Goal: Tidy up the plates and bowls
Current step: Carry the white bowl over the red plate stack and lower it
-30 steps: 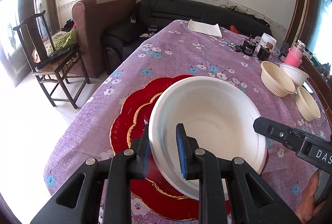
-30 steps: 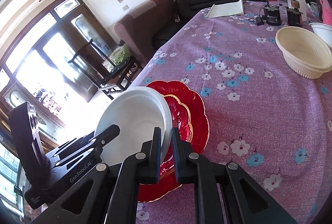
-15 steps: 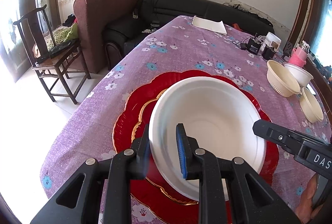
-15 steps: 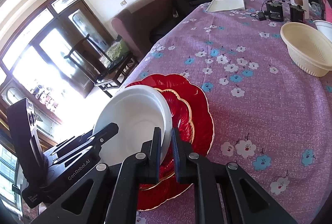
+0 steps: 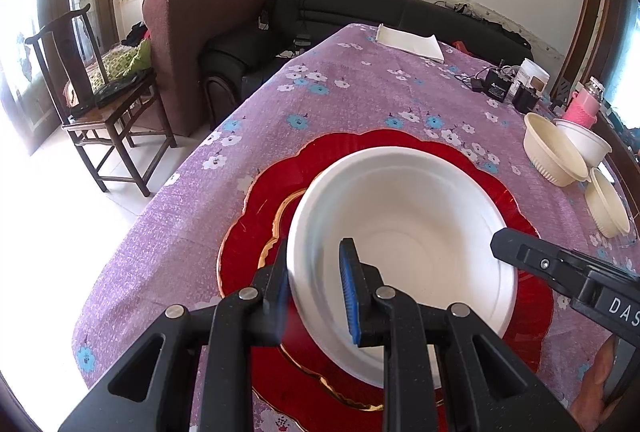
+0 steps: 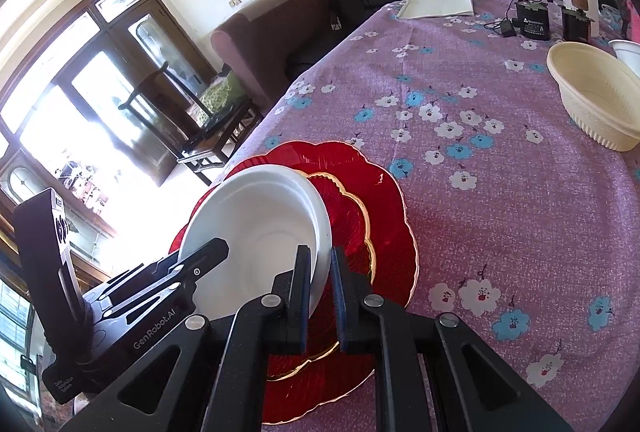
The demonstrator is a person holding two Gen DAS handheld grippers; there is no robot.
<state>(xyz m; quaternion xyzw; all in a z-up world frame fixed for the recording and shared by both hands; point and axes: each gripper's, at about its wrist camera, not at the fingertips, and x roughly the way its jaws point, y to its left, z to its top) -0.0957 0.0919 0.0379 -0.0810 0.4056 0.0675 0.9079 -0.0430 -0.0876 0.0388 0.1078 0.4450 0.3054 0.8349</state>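
Observation:
A white bowl point(image 5: 408, 232) is held over two stacked red plates, a large scalloped one point(image 5: 360, 148) with a smaller gold-rimmed one point(image 5: 276, 232) on top. My left gripper point(image 5: 316, 272) is shut on the bowl's near left rim, one blue pad inside and one outside. In the right wrist view, my right gripper point(image 6: 320, 272) is shut on the right rim of the white bowl point(image 6: 256, 216). The left gripper point(image 6: 200, 260) shows there at the bowl's opposite side. I cannot tell whether the bowl's base touches the plates.
Two cream bowls point(image 5: 548, 152) point(image 5: 604, 208) and a white bowl point(image 5: 584, 144) stand at the right of the purple flowered tablecloth point(image 5: 340, 92). Black boxes, a white tub, a pink bottle and a folded paper sit at the far end. The table edge drops off to the left.
Both grippers keep their hold on the white bowl. More of the large red plate now shows beyond the bowl's far and right rim.

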